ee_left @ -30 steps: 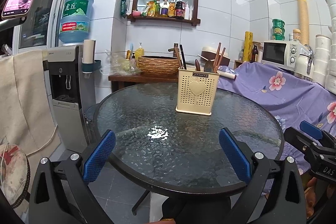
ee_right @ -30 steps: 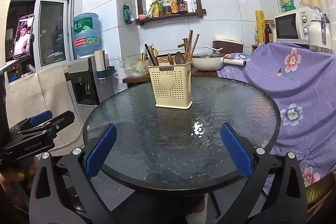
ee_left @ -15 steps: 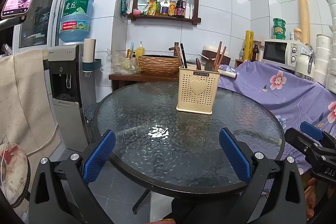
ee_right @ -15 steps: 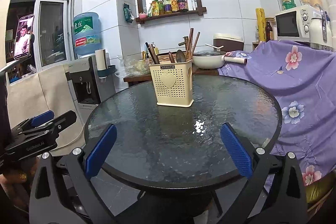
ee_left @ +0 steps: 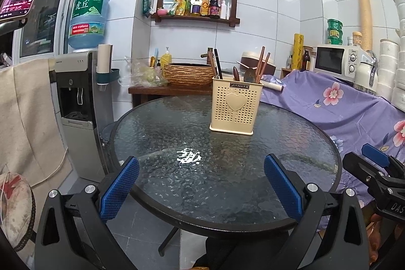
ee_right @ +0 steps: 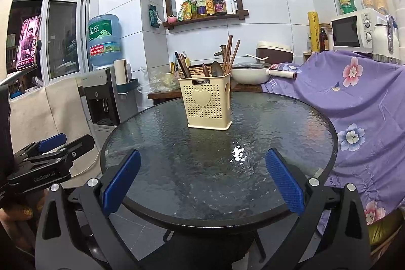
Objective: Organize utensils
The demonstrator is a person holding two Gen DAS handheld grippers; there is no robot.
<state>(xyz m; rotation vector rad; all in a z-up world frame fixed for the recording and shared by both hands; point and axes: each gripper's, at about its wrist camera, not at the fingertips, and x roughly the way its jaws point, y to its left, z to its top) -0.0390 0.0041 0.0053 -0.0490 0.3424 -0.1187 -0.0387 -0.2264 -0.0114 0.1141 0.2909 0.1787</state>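
Both claws [ee_left: 201, 187] [ee_right: 202, 184]: black frames, blue textured pads, silver screws, white lettering, possibly "GenRobot.AI".

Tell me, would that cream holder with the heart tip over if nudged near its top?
Possibly. The cream holder stands tall on a narrow base, on smooth glass table, so it might slide first. Its perforated plastic looks light, and the long utensils add top weight.

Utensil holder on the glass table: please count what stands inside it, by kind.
Spoons: 2
Chopstick bundles: 2 (single sticks overlap too much to count)
Total: 4 in the utensil holder
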